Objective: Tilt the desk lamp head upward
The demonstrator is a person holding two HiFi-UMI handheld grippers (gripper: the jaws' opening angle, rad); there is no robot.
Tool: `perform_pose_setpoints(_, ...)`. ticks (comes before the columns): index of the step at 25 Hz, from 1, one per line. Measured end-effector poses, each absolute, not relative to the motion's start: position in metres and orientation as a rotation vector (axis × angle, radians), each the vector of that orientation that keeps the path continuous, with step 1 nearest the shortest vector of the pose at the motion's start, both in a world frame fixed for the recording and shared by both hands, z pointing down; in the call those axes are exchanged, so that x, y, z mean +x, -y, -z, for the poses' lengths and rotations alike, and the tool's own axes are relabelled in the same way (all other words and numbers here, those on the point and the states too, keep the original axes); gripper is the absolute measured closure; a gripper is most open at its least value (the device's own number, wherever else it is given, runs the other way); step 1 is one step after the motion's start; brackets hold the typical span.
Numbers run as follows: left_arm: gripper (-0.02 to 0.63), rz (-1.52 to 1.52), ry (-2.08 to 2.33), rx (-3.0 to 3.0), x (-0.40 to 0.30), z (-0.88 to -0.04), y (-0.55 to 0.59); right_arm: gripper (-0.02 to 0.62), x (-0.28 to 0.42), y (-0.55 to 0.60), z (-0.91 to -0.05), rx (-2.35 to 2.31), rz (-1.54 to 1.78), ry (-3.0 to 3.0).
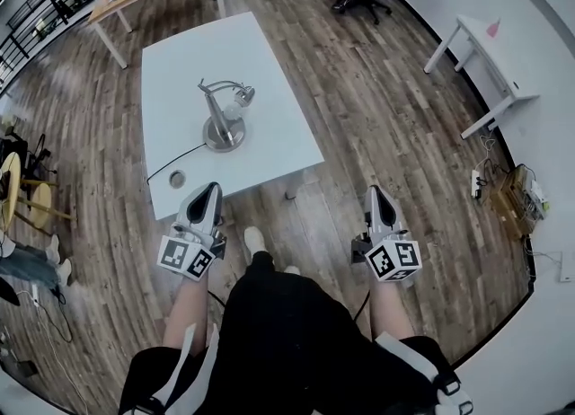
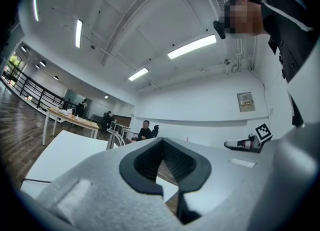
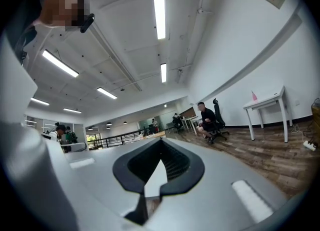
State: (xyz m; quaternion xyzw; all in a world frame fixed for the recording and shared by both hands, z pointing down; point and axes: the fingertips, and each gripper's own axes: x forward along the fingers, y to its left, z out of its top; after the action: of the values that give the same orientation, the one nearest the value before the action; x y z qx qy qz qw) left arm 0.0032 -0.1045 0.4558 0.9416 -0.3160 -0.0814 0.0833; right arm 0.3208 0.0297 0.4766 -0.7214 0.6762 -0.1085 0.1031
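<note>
Desk lamp (image 1: pixel 223 121) stands near the middle of white table (image 1: pixel 269 63). Stem rises from round base, arches over; head (image 1: pixel 243 96) points right. Left gripper (image 1: pixel 212 190) at table's near edge, right gripper (image 1: pixel 373 192) off near-right corner. Both clenched, nothing btwn jaws.

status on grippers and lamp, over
Left gripper shut, empty; right gripper same. Desk lamp untouched on table, ahead of left gripper. Its cable trails to near edge.
</note>
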Motion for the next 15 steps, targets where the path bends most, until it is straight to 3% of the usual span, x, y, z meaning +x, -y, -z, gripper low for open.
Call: perform_pose_setpoints(15, 0.607, 0.24, 0.969, 2.803, -0.001, -0.471, 0.221, 0.594, 0.299, 0.097, -0.471, -2.058, 0.322, -2.116)
